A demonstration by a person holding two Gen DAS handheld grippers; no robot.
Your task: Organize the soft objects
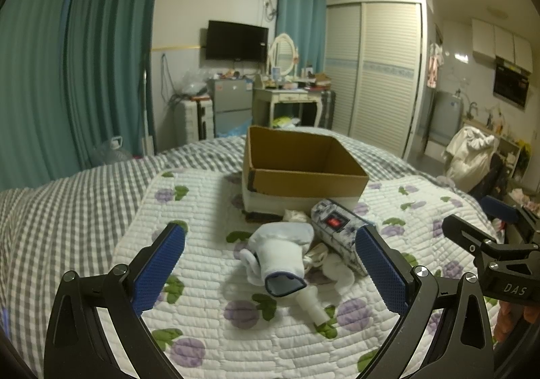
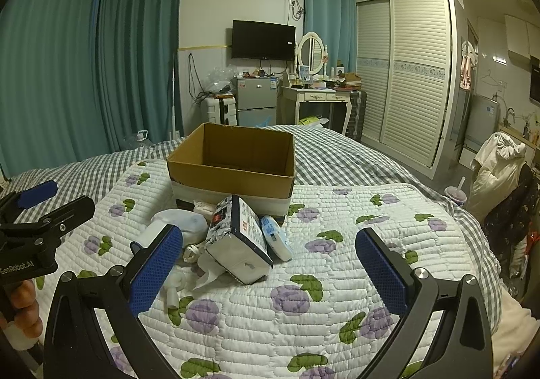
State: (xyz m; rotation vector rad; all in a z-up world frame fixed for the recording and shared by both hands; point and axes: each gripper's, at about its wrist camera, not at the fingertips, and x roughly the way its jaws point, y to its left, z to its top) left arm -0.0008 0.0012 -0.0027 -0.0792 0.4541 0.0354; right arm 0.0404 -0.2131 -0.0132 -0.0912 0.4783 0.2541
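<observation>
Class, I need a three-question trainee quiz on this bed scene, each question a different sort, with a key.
1. True or false: the cardboard box already holds soft items.
2. Multiple choice: the tissue pack lies A) inside the box, B) on the quilt in front of the box, C) in the right gripper.
3. Fill in: both the left gripper and the right one are ____.

Key: 1 false, as far as its inside shows; 2 B; 3 open.
</observation>
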